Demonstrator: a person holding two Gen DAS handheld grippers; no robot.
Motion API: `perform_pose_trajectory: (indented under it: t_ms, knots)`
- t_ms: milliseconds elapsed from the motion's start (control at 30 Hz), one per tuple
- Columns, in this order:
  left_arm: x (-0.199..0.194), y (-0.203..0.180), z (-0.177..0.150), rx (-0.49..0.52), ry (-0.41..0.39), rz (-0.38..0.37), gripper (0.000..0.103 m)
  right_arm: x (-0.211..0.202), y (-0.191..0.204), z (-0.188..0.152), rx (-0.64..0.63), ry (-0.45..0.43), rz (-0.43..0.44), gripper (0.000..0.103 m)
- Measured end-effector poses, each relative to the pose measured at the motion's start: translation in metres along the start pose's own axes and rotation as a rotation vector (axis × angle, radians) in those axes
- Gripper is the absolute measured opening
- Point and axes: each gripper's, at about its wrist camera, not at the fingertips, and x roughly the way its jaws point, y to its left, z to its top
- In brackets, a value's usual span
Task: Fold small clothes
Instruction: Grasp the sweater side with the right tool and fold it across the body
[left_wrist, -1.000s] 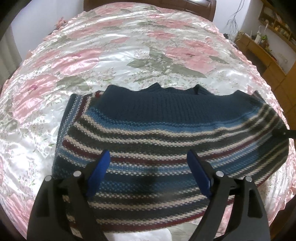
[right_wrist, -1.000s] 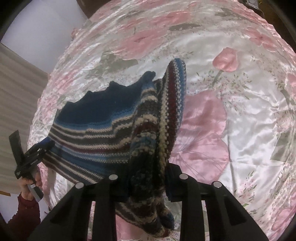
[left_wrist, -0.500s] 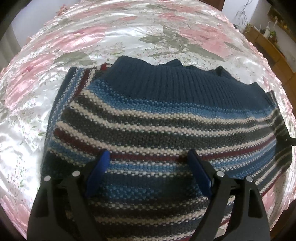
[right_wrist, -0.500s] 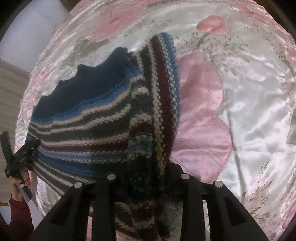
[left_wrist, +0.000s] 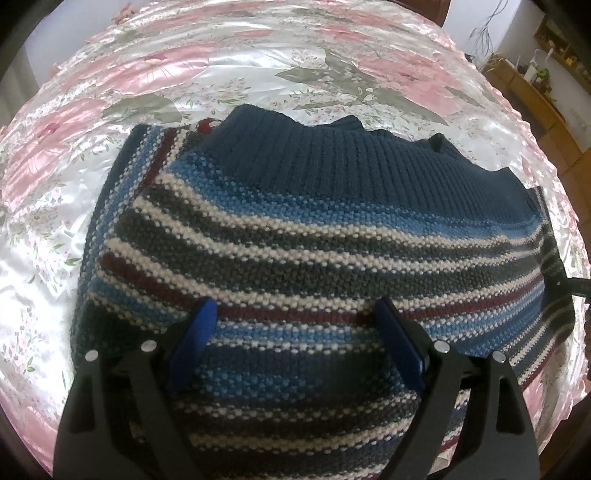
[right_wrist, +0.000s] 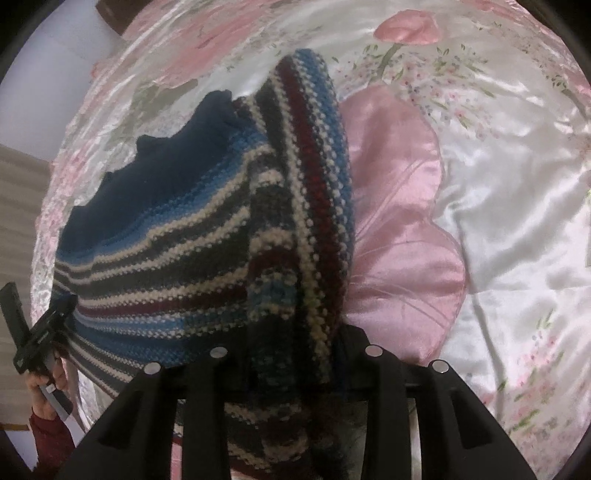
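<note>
The striped knit sweater (left_wrist: 314, 251) lies spread on the bed (left_wrist: 221, 74), its floral satin cover showing all around it. Over the sweater's near left part, the left hand-held gripper (left_wrist: 295, 332) has its blue-padded fingers (left_wrist: 192, 339) spread wide, with knit between them. At the sweater's right edge, the right hand-held gripper (right_wrist: 291, 354) pinches a bunched fold of the knit.

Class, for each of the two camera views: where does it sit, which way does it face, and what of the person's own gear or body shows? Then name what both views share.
Left wrist: sits on the left gripper, facing across the striped sweater on the floral bedspread; its blue-padded fingers spread open.
Right wrist: sits on the right gripper, shut on a bunched sweater edge; a hand shows far left.
Shared: sweater and bedspread.
</note>
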Motion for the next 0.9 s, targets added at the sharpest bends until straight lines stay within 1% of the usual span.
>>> perform_pose_trajectory:
  t_ms: [100, 267, 367, 467, 600, 667, 800, 900]
  knots:
    - [-0.001, 0.001, -0.002, 0.001, -0.007, -0.006, 0.088, -0.015, 0.017, 0.003, -0.003, 0.004, -0.028, 0.031]
    - [-0.001, 0.0, -0.003, 0.012, -0.012, -0.01, 0.089, -0.046, 0.063, 0.005, -0.092, -0.023, -0.02, 0.031]
    - [-0.001, 0.0, -0.002, 0.012, -0.01, -0.017, 0.089, -0.052, 0.089, 0.008, -0.129, -0.017, -0.017, 0.03]
    - [-0.003, 0.002, -0.001, 0.006, -0.006, -0.033, 0.089, -0.051, 0.117, 0.01, -0.177, -0.008, -0.027, 0.03]
    - [-0.017, 0.012, 0.003, -0.038, -0.007, -0.094, 0.088, -0.046, 0.151, 0.005, -0.237, -0.004, -0.031, 0.03]
    - [-0.023, 0.015, 0.005, -0.049, -0.007, -0.106, 0.087, -0.041, 0.169, 0.002, -0.275, -0.001, -0.033, 0.03]
    - [-0.04, 0.022, 0.009, -0.058, -0.039, -0.119, 0.087, -0.033, 0.2, -0.006, -0.349, -0.001, -0.028, 0.03]
    - [-0.045, 0.024, 0.012, -0.065, -0.044, -0.144, 0.087, -0.022, 0.221, -0.014, -0.403, 0.013, -0.033, 0.03]
